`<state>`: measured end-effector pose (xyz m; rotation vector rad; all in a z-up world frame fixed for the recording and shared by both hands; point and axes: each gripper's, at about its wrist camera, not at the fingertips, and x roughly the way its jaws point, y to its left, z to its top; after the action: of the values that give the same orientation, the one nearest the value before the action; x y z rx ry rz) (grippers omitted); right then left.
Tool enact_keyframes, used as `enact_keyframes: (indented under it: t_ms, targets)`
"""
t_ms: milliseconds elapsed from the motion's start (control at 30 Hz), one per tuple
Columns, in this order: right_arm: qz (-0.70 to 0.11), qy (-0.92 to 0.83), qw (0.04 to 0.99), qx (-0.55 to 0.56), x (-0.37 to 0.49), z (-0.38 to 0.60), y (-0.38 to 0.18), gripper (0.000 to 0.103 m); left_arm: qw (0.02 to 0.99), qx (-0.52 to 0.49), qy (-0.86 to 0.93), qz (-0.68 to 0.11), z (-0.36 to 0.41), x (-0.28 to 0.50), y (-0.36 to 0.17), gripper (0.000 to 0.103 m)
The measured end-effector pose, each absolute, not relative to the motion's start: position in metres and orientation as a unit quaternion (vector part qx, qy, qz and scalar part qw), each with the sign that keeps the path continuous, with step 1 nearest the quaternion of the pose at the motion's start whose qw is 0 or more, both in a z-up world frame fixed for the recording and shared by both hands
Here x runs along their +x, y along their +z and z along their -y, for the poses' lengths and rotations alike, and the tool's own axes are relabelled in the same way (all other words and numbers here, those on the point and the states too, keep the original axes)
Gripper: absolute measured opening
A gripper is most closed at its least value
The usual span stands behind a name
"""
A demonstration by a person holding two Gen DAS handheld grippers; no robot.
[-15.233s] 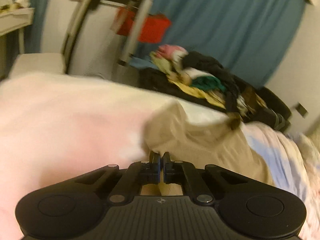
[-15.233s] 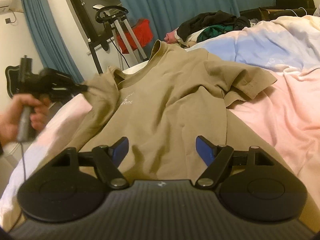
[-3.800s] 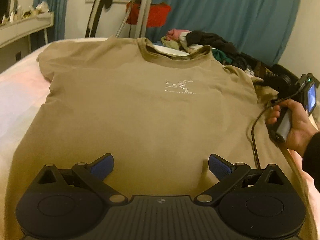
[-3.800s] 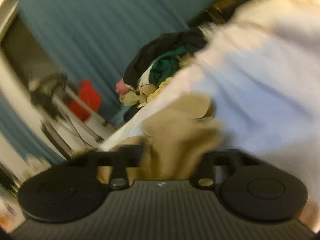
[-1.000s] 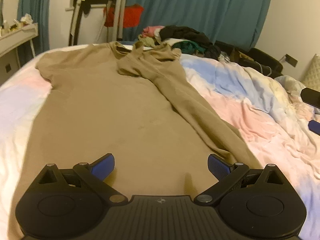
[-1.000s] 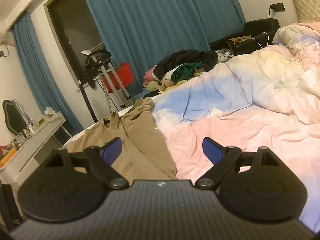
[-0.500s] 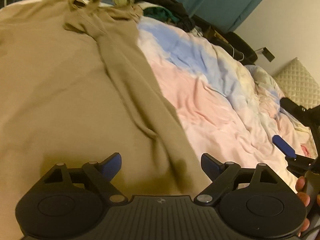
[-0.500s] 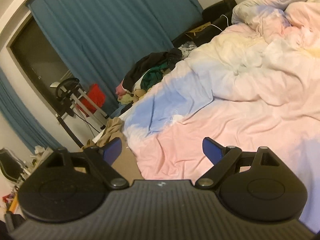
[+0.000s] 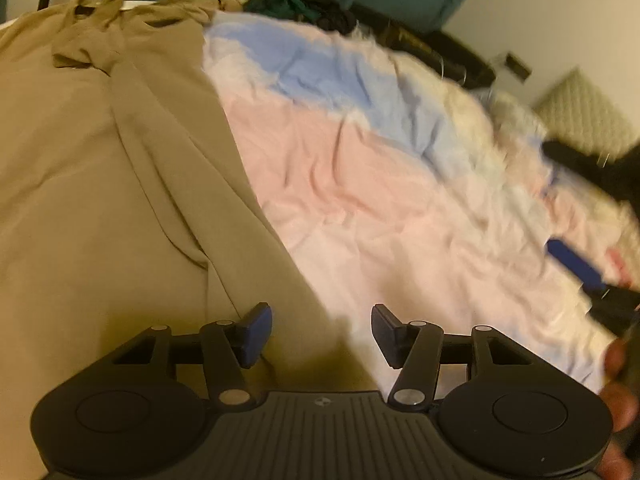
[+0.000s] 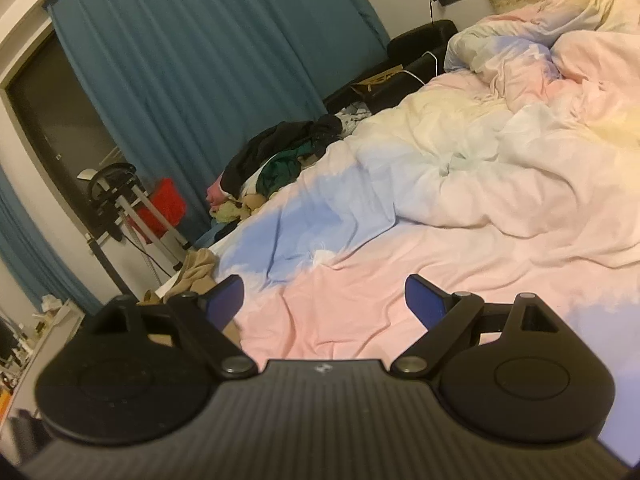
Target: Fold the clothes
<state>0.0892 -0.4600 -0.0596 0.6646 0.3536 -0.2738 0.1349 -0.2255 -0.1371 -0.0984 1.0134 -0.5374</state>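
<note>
The left claw (image 9: 322, 334) has its tips apart and holds nothing. They are closer together than half a second ago. It sits low over the near right edge of the tan shirt (image 9: 100, 184), which lies on the bed (image 9: 380, 208) from 12 o'clock down to 7 o'clock, its right side folded in. The right claw (image 10: 325, 298) is wide apart and empty, over the pink and blue bedding (image 10: 400, 240). It has tipped down a bit. At 9 o'clock a bit of shirt (image 10: 196, 270) peeks out. A clothes pile (image 10: 280, 156) sits at 11 o'clock.
</note>
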Motion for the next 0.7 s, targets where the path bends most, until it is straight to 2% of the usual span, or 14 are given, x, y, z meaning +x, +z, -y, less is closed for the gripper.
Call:
enact_keyframes:
  t_ms: [133, 200, 267, 333, 433, 500, 700]
  targets:
    - [-0.179, -0.131, 0.920, 0.323, 0.092, 0.459, -0.062, 0.089, 0.842, 0.012, -0.258, -0.475, 0.241, 0.128, -0.147, 0.071]
    - [-0.179, -0.133, 0.920, 0.323, 0.092, 0.458, -0.063, 0.089, 0.843, 0.020, -0.254, -0.474, 0.239, 0.128, -0.148, 0.069]
    - [-0.180, -0.136, 0.919, 0.324, 0.093, 0.458, -0.063, 0.089, 0.844, 0.025, -0.249, -0.474, 0.237, 0.129, -0.148, 0.058]
    - [-0.181, -0.139, 0.917, 0.328, 0.093, 0.459, -0.065, 0.089, 0.846, 0.029, -0.244, -0.473, 0.234, 0.129, -0.147, 0.034]
    - [-0.184, -0.142, 0.914, 0.332, 0.093, 0.460, -0.068, 0.089, 0.848, 0.037, -0.238, -0.473, 0.230, 0.129, -0.147, 0.011]
    - [-0.187, -0.141, 0.914, 0.332, 0.094, 0.460, -0.069, 0.089, 0.849, 0.041, -0.233, -0.472, 0.228, 0.129, -0.147, 0.008]
    - [-0.189, -0.126, 0.917, 0.327, 0.094, 0.454, -0.068, 0.089, 0.843, -0.036, -0.250, -0.474, 0.183, 0.124, -0.111, 0.007]
